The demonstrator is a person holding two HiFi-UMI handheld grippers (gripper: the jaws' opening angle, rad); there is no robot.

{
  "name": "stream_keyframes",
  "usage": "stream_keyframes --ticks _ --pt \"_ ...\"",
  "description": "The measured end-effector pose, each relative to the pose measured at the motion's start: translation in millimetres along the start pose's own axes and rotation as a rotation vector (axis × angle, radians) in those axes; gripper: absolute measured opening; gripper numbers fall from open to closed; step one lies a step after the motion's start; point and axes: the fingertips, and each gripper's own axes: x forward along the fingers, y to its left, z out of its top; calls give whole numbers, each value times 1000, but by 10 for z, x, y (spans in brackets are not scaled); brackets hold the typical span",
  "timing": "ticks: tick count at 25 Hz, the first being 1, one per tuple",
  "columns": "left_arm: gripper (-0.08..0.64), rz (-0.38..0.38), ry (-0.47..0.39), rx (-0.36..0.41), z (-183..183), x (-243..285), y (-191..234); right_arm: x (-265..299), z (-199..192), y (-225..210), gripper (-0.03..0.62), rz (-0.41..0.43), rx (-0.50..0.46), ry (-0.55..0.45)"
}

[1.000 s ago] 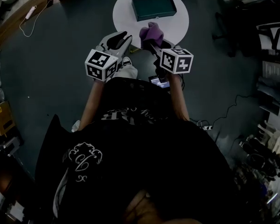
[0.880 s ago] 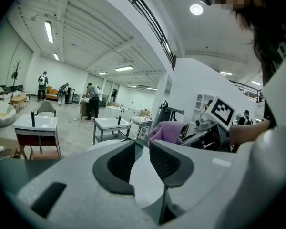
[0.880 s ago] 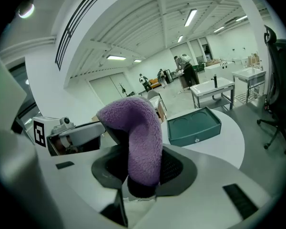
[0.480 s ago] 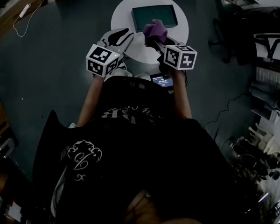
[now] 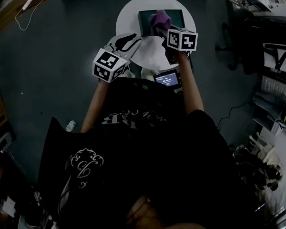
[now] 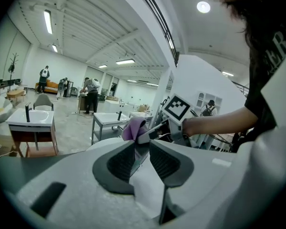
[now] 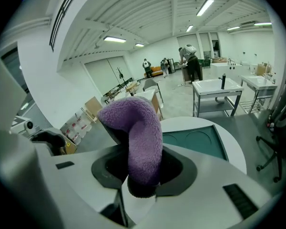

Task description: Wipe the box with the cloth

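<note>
Seen from above, a person stands at a small round white table (image 5: 126,15) in a large, dim workshop, holding a gripper tool in each hand. A shallow dark teal box (image 5: 174,19) lies flat at the middle of the table, the only thing resting on it.

The right claw (image 5: 161,30) is clenched on a fluffy purple cloth (image 7: 143,132). It pinches the lower part of the cloth, so a thick folded lobe stands out past the tips. That free lobe looks meant as the wiping pad, keeping the hard claw off the box. From above, the cloth hangs over the near left part of the box; whether it touches the surface cannot be told.

The left claw (image 6: 142,149) is released, its pads slightly apart with nothing between them. It hovers at the near left edge of the table, beside the box and apart from it. It appears to be held back, perhaps ready to steady the box if the wiping pushes it.

In the right gripper view, the teal face of the box shows two round outlines side by side. Whether this is a closed lid or an open moulded tray cannot be told. No contents show.

The wipe appears to be just starting.
</note>
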Motion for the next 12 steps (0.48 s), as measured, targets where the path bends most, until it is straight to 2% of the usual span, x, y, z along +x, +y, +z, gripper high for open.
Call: stream_keyframes --ticks 12 --pt "91 168 17 -83 -100 189 104 1052 -19 -172 112 102 -79 196"
